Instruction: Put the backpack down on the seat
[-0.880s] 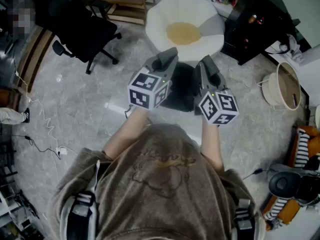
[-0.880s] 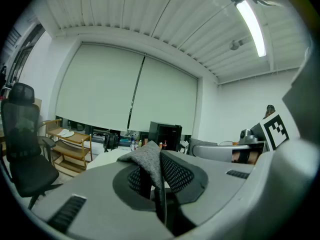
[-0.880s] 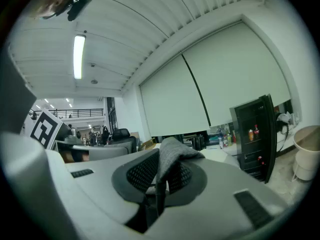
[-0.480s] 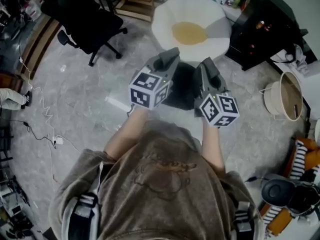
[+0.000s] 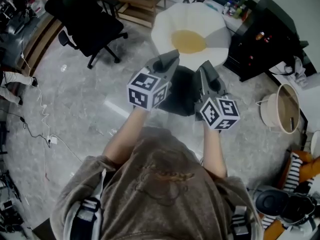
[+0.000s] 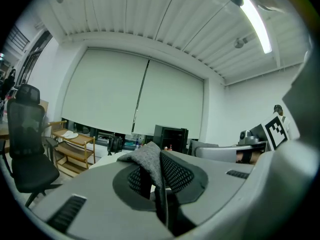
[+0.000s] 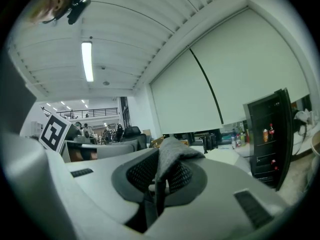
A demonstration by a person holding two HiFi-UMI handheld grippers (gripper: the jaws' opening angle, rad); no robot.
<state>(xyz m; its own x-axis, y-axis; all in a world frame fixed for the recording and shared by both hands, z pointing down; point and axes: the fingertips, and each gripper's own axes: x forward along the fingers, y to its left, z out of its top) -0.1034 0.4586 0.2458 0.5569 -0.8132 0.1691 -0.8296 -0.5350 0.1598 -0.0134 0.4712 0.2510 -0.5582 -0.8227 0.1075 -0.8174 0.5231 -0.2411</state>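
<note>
Left gripper (image 5: 171, 57) and right gripper (image 5: 205, 67) hang side by side in the head view. The dark backpack (image 5: 179, 93) is beneath them, just nearer than the white seat (image 5: 165, 25). An office chair (image 5: 85, 24) stands far left, a black cabinet (image 5: 260, 40) far right and a basket (image 5: 280, 102) right. Open floor (image 5: 75, 96) lies to the left, crossed by cables (image 5: 41, 120).

Left gripper view: the jaws are clenched on a grey strap (image 6: 148, 159), with the chair and a wooden shelf (image 6: 75, 145) to the left.

Right gripper view: the jaws likewise pinch a grey strap (image 7: 169, 156), and the cabinet stands close on the right.
</note>
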